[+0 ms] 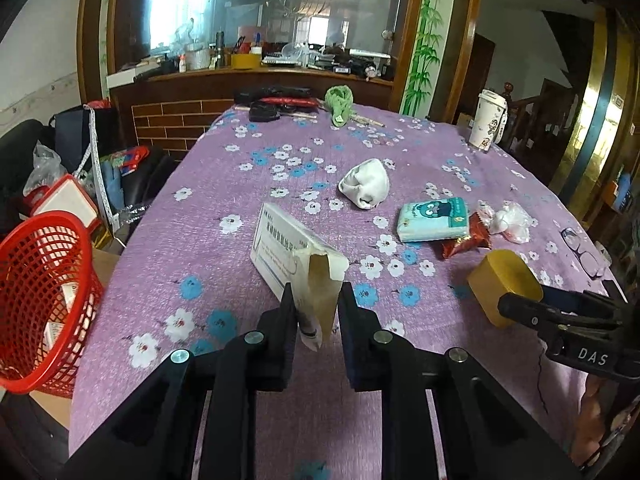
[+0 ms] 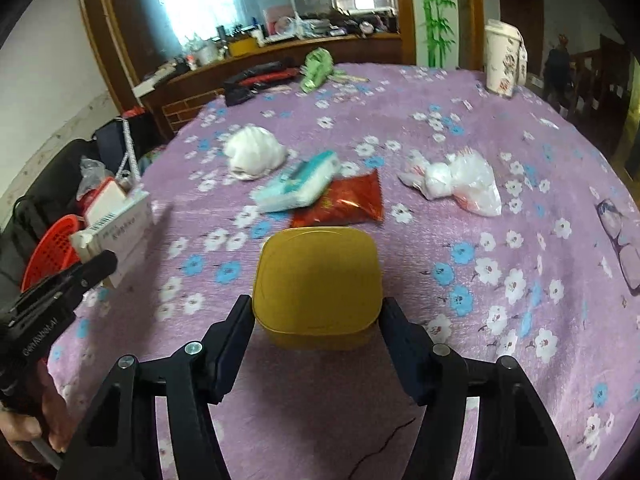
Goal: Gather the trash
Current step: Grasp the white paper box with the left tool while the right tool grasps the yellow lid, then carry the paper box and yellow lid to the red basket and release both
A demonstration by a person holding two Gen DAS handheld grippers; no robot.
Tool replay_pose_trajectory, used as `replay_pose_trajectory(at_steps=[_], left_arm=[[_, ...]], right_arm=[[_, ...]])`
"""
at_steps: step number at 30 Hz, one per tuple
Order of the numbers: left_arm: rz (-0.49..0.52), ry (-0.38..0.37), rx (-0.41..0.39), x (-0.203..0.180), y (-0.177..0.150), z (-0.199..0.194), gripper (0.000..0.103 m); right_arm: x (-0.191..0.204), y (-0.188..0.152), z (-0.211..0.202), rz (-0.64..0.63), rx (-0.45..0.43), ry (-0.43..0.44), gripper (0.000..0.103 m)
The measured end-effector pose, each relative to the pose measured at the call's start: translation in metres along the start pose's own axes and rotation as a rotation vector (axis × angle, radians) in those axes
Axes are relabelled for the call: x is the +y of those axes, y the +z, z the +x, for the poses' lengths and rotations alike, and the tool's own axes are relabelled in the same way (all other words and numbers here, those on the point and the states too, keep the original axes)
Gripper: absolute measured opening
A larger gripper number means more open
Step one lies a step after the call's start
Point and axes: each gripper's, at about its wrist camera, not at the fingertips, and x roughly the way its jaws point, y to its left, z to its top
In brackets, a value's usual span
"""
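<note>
Both views ride on the grippers, looking forward and down along black fingers over the near end of the purple flowered tablecloth (image 1: 224,184) toward the mirrored sideboard (image 1: 256,76) beyond its far end. The left wrist view sits toward the cloth's left edge, the right wrist view further right — both low, close above it. Both share the cloth's middle.

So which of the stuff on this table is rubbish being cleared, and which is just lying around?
Part of the job:
- white carton, in the left gripper
- yellow box, in the right gripper
- red wrapper
- crumpled plastic bag
- white wad
- red basket

Probably just lying about:
- tissue pack
- paper cup
- glasses
- green cloth
</note>
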Motion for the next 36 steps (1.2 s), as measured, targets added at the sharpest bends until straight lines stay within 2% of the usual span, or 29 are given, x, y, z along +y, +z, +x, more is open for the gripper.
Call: replay_pose_trajectory(at_steps=[15, 36], left_arm=[[0.035, 0.012, -0.038, -0.006, -0.019, -0.033, 0.019], [0.092, 0.049, -0.082, -0.014, -0.025, -0.046, 0.019]], right_arm=[[0.03, -0.016, -0.021, -0.038, -0.02, 0.046, 0.068], [0.049, -0.018, -0.023, -0.065, -0.01, 0.056, 0.068]])
